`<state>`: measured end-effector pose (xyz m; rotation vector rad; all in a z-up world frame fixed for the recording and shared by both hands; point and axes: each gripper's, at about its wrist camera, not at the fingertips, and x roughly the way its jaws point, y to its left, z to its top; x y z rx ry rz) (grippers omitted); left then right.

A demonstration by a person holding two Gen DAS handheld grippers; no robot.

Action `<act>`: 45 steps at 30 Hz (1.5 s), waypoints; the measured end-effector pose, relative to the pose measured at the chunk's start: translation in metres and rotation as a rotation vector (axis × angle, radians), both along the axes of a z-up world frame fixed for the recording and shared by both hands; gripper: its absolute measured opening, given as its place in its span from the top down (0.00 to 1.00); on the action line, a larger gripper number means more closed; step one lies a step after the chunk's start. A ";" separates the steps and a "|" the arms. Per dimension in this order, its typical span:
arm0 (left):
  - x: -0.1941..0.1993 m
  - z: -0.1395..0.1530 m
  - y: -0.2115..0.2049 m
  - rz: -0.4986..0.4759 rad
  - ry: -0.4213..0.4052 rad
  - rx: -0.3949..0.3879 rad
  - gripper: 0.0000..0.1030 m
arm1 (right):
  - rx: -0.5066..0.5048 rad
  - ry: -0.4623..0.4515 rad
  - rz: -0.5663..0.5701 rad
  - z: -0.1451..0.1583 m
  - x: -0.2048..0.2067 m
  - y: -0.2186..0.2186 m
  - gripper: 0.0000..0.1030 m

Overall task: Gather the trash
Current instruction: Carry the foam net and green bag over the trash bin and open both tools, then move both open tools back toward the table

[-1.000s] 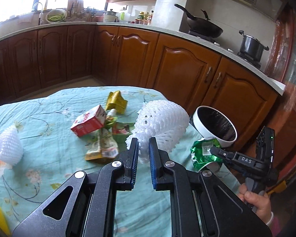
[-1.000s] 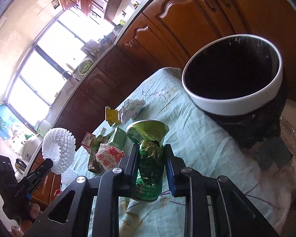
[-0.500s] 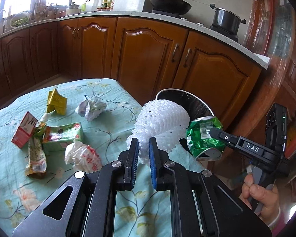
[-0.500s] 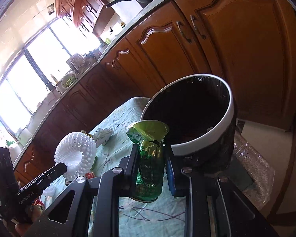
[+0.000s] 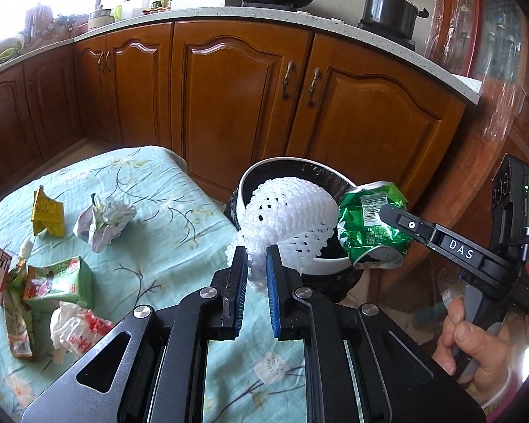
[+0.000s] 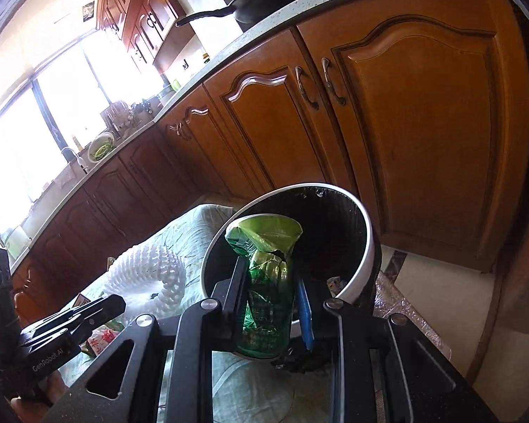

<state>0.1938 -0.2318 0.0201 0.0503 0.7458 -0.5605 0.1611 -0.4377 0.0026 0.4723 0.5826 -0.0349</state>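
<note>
At the edge of the table (image 5: 165, 190), right by the wooden cupboards, a round bin (image 5: 255, 172) with a white rim and a black bag inside is waiting. Two things are hanging over it.

The left gripper (image 5: 256, 264) is pinching a white foam net (image 5: 289, 211), the soft kind that goes around fruit. Its two blue pads are squeezing the bottom edge of the net, so the net is puffing out in front, over the mouth of the bin. The net is light and squishy, so a small pinch is enough to carry it.

The right gripper (image 6: 269, 282) is clamping a squashed green can (image 6: 266, 275). The can is standing up between the two fingers, and its bent top is poking over the bin's opening. A person's hand (image 5: 476, 349) is holding the handle of this tool.

Both things are being held above the bin so they can drop straight in. I think letting go is the next step, and each one should be well over the hole first, or it may fall on the floor.

More trash is lying on the table: a crumpled paper ball (image 5: 104, 220), a yellow wrapper (image 5: 47, 213), a green carton (image 5: 58, 278) and a red and white bag (image 5: 79, 331).
</note>
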 end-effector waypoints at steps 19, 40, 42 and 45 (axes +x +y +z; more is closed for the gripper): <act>0.061 -0.015 -0.086 -0.064 0.045 0.133 0.90 | -0.110 0.114 0.016 -0.014 0.054 -0.019 0.76; 0.039 -0.011 -0.045 -0.011 0.053 0.057 0.51 | -0.018 0.027 0.017 -0.007 0.024 -0.009 0.18; 0.028 -0.011 -0.030 0.013 0.046 0.032 0.48 | 0.001 0.010 0.022 -0.007 0.014 0.000 0.17; 0.012 -0.010 -0.006 0.043 0.038 0.006 0.46 | 0.027 -0.002 0.042 -0.009 0.004 0.016 0.15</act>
